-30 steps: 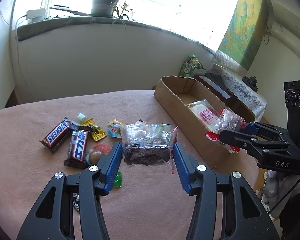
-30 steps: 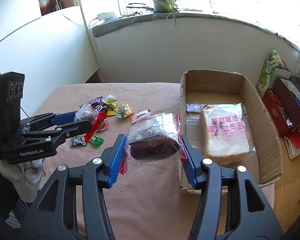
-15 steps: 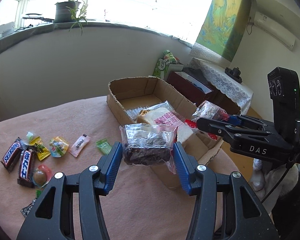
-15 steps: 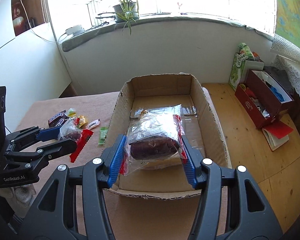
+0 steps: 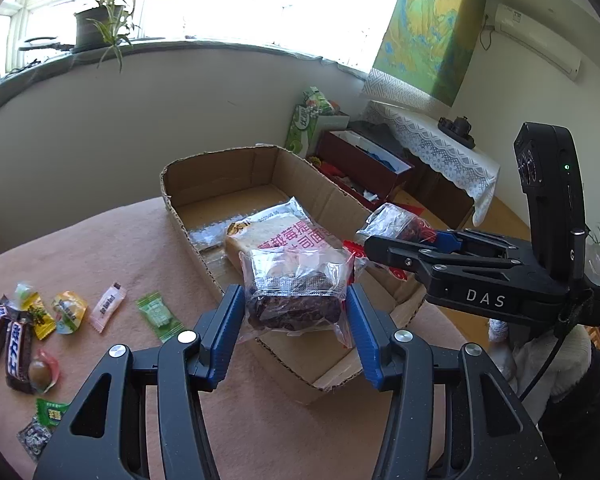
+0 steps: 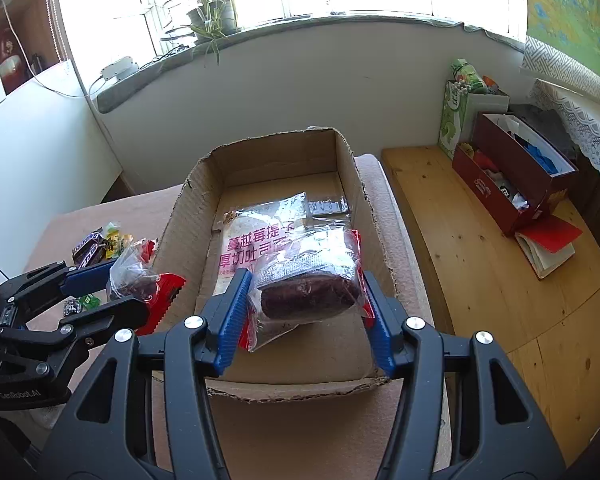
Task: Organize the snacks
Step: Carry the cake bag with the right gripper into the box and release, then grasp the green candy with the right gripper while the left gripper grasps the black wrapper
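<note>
Inside cardboard box (image 6: pixel 364 196): 1 bagged bread loaf (image 6: pixel 256 240)

Pink-covered table (image 5: pixel 100 248): cardboard box (image 5: pixel 220 176), loose sweets (image 5: pixel 70 310), perhaps ten.

Both views are lit by strong daylight from the window (image 5: pixel 204 12), whose panes are blown out to plain white. The wall beneath it is left in soft shade. Straight lines are bent by the fisheye lens, and the corners are cut off in black (most plainly at the top). Glare is thrown off the clear snack wrappers (image 6: pixel 300 264). The centre is rendered sharp; the wooden floor (image 6: pixel 500 280) is brightly lit.
</note>
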The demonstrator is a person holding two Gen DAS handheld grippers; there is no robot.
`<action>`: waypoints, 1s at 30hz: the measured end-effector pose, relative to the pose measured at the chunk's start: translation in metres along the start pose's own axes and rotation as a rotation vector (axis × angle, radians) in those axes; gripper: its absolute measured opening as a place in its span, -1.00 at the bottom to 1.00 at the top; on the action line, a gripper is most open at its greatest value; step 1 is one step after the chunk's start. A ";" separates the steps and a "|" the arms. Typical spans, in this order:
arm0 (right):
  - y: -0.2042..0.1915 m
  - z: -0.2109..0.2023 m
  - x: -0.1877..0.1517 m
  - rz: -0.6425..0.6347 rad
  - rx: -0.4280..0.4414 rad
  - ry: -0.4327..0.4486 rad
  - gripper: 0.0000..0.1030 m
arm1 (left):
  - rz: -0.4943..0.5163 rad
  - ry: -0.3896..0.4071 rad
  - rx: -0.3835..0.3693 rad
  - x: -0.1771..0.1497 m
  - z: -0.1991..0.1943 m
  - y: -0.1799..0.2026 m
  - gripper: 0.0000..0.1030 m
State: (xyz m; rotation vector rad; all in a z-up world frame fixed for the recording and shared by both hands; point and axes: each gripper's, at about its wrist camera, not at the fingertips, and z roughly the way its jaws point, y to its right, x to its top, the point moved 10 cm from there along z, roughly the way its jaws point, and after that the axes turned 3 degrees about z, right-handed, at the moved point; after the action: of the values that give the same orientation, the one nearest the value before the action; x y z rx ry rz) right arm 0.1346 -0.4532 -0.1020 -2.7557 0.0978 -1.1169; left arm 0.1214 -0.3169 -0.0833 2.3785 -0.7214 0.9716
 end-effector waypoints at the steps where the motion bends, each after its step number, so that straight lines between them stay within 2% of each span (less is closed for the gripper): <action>1: 0.000 0.000 0.000 0.001 0.004 -0.001 0.10 | 0.002 -0.001 -0.002 0.000 0.000 0.001 0.01; 6: -0.002 0.000 -0.001 -0.009 0.002 0.002 0.16 | 0.010 -0.008 -0.002 0.000 0.002 0.006 0.11; 11: -0.003 -0.001 0.001 -0.008 -0.013 0.013 0.41 | 0.001 -0.003 0.000 0.002 0.002 0.005 0.17; 16: -0.002 -0.004 0.004 0.004 -0.016 0.020 0.43 | -0.004 -0.001 -0.003 0.001 -0.001 0.003 0.17; 19: -0.002 -0.006 0.005 0.006 -0.024 0.024 0.59 | -0.010 0.001 -0.008 0.000 -0.004 0.002 0.17; 30: -0.022 -0.021 0.008 -0.019 -0.007 0.047 0.60 | -0.027 0.025 -0.002 -0.003 -0.027 -0.009 0.17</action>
State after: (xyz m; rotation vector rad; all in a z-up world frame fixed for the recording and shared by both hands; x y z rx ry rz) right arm 0.1259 -0.4348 -0.0776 -2.7429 0.0813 -1.1892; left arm 0.1119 -0.2937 -0.0703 2.3642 -0.6792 0.9869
